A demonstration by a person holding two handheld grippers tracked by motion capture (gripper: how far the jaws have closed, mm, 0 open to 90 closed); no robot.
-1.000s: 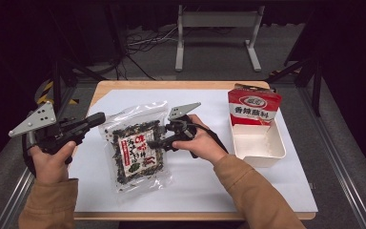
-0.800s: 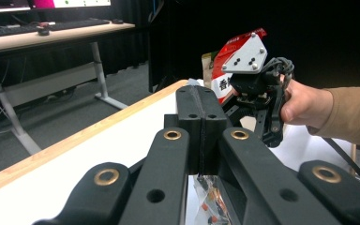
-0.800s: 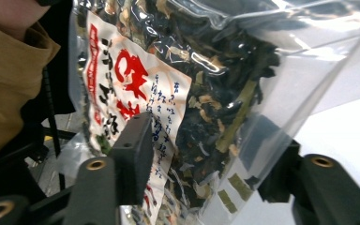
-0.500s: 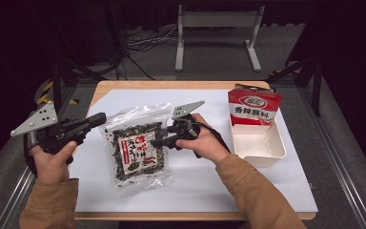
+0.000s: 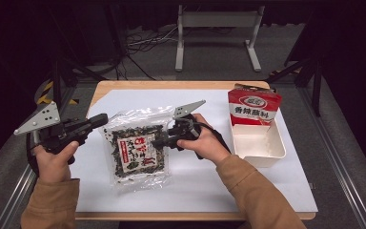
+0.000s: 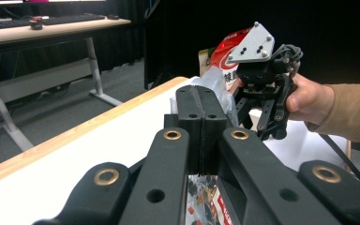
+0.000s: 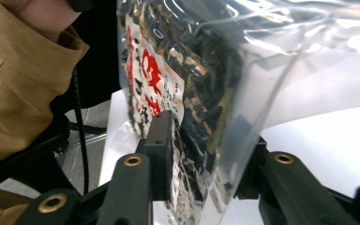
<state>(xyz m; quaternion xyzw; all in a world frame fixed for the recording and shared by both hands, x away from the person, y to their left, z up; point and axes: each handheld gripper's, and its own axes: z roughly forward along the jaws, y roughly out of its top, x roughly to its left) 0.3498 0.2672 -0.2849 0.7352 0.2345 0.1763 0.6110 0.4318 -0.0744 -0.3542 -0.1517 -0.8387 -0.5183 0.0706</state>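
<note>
A clear bag of dark dried food with a red-and-white label lies on the white sheet at mid table. My right gripper is at the bag's right edge. In the right gripper view its jaws stand on either side of the bag and pinch it. My left gripper hovers just left of the bag's upper left corner. Its jaws are pressed together with nothing between them. Beyond them I see the bag's crinkled plastic and the right gripper.
A white rectangular container sits at the right of the table, with a red and white packet standing at its far end. The white sheet covers most of the wooden tabletop. Dark floor, cables and a metal stand lie beyond the far edge.
The right gripper has shifted slightly along the bag's right edge, and the bag has stirred a little. The left gripper has stayed in place.
</note>
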